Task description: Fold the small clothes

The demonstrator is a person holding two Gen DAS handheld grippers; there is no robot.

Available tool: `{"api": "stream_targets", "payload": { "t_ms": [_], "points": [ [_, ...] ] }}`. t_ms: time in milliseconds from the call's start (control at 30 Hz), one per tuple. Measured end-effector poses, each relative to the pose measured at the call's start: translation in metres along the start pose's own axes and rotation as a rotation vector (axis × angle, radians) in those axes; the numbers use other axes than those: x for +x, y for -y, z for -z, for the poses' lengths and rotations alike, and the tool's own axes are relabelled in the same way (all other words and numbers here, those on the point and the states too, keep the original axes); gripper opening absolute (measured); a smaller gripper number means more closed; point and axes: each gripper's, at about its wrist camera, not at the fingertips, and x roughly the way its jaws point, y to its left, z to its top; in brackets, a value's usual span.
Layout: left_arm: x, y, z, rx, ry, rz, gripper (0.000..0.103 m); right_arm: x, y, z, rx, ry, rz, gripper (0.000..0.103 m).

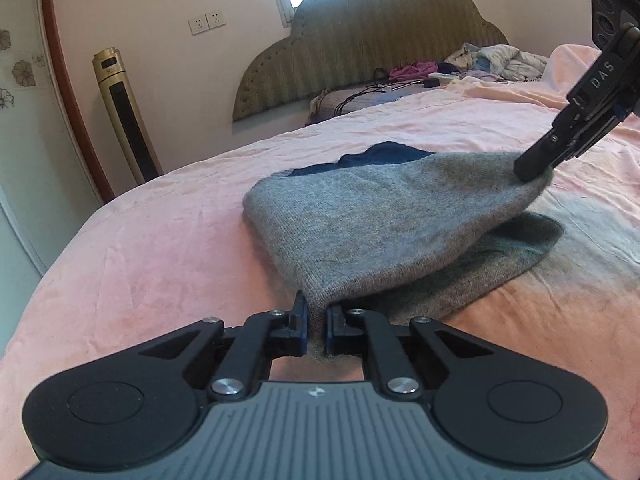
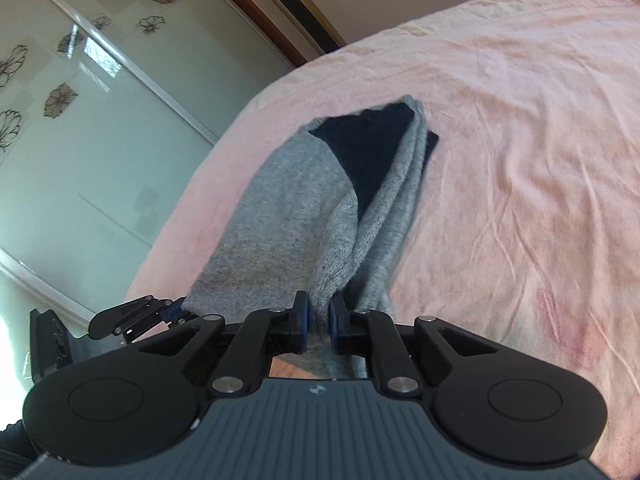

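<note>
L gripper (image 1: 318, 326) & R gripper (image 2: 319, 322): both clamped on grey knit garment (image 1: 360, 224) edge | fold begun (top layer lifted off pink bedsheet (image 1: 160, 240)) | left: lay over, flatten

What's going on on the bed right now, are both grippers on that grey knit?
Yes. A person holds a gripper in each hand, and both are clamped on the grey knit garment lying on the pink bedspread. The left gripper pinches its near edge; the right gripper pinches another edge. The top layer is raised off the layer beneath, so a fold looks under way. A dark blue part shows at the far end.
</note>
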Motion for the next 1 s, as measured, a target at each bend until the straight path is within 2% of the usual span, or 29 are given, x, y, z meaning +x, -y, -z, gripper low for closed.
{"api": "stream_targets", "payload": {
  "t_ms": [67, 167, 233, 333, 367, 400, 467, 533, 567, 600, 667, 733, 767, 800, 833, 900, 1000],
  "points": [
    [0.005, -0.004, 0.008, -0.018, -0.037, 0.009, 0.007, -0.002, -0.002, 0.005, -0.018, -0.019, 0.003, 0.014],
    [0.01, 0.004, 0.016, 0.025, -0.059, -0.002, 0.007, 0.021, 0.019, 0.024, 0.004, -0.11, 0.093, 0.011],
    [0.001, 0.006, 0.014, 0.085, -0.056, 0.013, 0.009, 0.02, 0.027, 0.027, 0.056, -0.087, 0.05, 0.01],
    [-0.019, -0.002, 0.01, 0.111, -0.03, 0.13, 0.01, 0.006, 0.025, 0.014, 0.089, -0.055, 0.0, 0.033],
    [-0.026, -0.004, 0.004, 0.103, -0.001, 0.158, 0.01, -0.002, 0.025, 0.006, 0.089, -0.012, -0.019, 0.056],
    [-0.029, -0.004, -0.001, 0.089, 0.029, 0.175, 0.01, -0.009, 0.026, -0.004, 0.095, 0.035, -0.032, 0.071],
    [-0.024, -0.001, -0.014, 0.049, 0.074, 0.169, 0.018, -0.011, 0.031, -0.03, 0.123, 0.103, -0.049, 0.072],
    [-0.011, 0.005, -0.022, 0.018, 0.086, 0.174, 0.046, 0.004, 0.041, -0.061, 0.173, 0.147, -0.04, 0.072],
    [-0.001, 0.009, -0.024, 0.003, 0.084, 0.182, 0.053, 0.017, 0.047, -0.076, 0.208, 0.143, -0.038, 0.072],
    [0.009, 0.013, -0.023, -0.005, 0.061, 0.193, 0.065, 0.031, 0.052, -0.088, 0.243, 0.131, -0.044, 0.071],
    [0.031, 0.019, -0.015, -0.007, -0.015, 0.194, 0.064, 0.059, 0.055, -0.106, 0.262, 0.097, -0.014, 0.069],
    [0.036, 0.021, -0.007, -0.022, -0.01, 0.204, 0.064, 0.089, 0.055, -0.113, 0.257, 0.046, 0.074, 0.068],
    [0.036, 0.018, -0.008, -0.037, -0.014, 0.214, 0.064, 0.1, 0.055, -0.114, 0.246, 0.024, 0.079, 0.059],
    [0.036, 0.015, -0.007, -0.051, -0.017, 0.224, 0.064, 0.11, 0.053, -0.112, 0.223, -0.004, 0.087, 0.03],
    [0.036, 0.012, -0.006, -0.064, -0.019, 0.233, 0.064, 0.115, 0.051, -0.111, 0.191, -0.022, 0.113, 0.019],
    [0.037, 0.009, -0.005, -0.08, -0.022, 0.244, 0.064, 0.109, 0.054, -0.11, 0.16, 0.023, 0.105, 0.015],
    [0.039, 0.009, -0.007, -0.077, -0.024, 0.249, 0.065, 0.109, 0.077, -0.101, 0.214, 0.037, 0.109, 0.01]
  ]
}}
